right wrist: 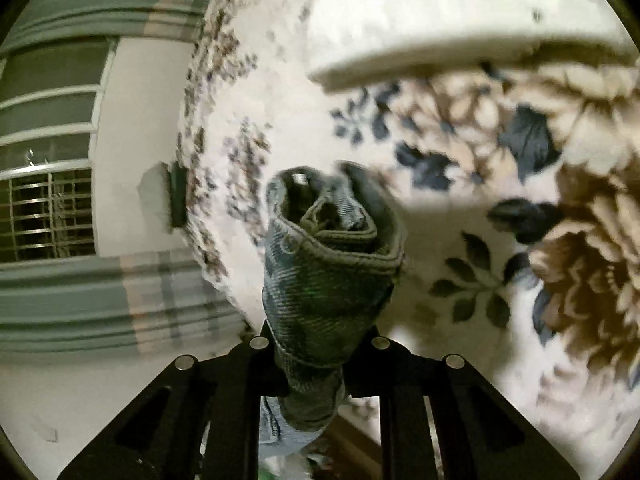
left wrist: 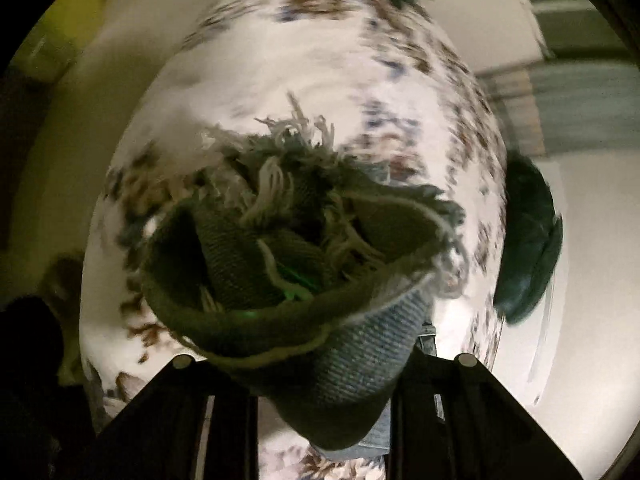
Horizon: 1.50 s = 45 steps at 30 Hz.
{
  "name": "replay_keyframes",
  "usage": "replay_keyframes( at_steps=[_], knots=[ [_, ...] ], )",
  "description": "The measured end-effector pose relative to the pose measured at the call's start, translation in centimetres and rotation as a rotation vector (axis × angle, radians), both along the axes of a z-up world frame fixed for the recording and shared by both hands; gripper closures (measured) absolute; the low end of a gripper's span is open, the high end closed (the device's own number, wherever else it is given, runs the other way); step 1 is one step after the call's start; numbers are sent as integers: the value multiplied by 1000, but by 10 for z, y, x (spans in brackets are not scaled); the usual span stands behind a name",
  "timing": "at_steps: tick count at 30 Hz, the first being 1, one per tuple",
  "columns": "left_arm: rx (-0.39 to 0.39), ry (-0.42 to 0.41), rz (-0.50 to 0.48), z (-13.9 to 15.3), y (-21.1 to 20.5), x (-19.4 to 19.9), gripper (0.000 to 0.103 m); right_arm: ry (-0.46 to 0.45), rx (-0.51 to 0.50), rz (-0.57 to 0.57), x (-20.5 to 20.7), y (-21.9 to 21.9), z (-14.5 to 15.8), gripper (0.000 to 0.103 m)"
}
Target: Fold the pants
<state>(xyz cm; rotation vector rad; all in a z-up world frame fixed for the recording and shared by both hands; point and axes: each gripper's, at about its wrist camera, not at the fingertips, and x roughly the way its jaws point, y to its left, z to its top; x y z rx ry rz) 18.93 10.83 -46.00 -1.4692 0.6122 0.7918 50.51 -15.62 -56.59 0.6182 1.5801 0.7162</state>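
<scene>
The pants are blue-grey denim jeans. In the left wrist view my left gripper (left wrist: pixel 324 392) is shut on a frayed leg hem of the pants (left wrist: pixel 304 248), bunched and lifted above the flowered bedcover (left wrist: pixel 320 64). In the right wrist view my right gripper (right wrist: pixel 316 364) is shut on a stitched hem of the pants (right wrist: pixel 328 264), rolled into a tube and held above the bedcover (right wrist: pixel 500 184). The rest of the pants hangs below, hidden from both cameras.
A white pillow (right wrist: pixel 440 20) lies at the head of the bed. A dark green object (left wrist: pixel 528 240) sits at the bed's right edge. Striped curtains (right wrist: pixel 100 300) and a barred window (right wrist: pixel 44 216) are on the left wall.
</scene>
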Motion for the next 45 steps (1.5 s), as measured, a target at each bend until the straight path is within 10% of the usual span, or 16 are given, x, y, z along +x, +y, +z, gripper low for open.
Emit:
replay_keyframes(
  at_steps=[12,16,20,26,38,45],
  knots=[
    [59,-303,-486,78,39,287,83,-229,91,-456,122,-79,149,86],
    [55,-367,-688,44,30,402,83,-323,47,-621,156,-119,152,86],
    [-3,-293,-902,-46,6,472,83,-313,-46,-753,158,-153,91,86],
    [-70,-144,-1016,-145,9,477,80,-178,-68,-829,127,-162,-10,86],
    [-80,-92,-1103,-114,26,463,61,-103,-77,-834,91,-185,-22,65],
    [42,-88,-1099,-117,18,464,68,-108,-102,-885,70,-187,-29,88]
  ],
)
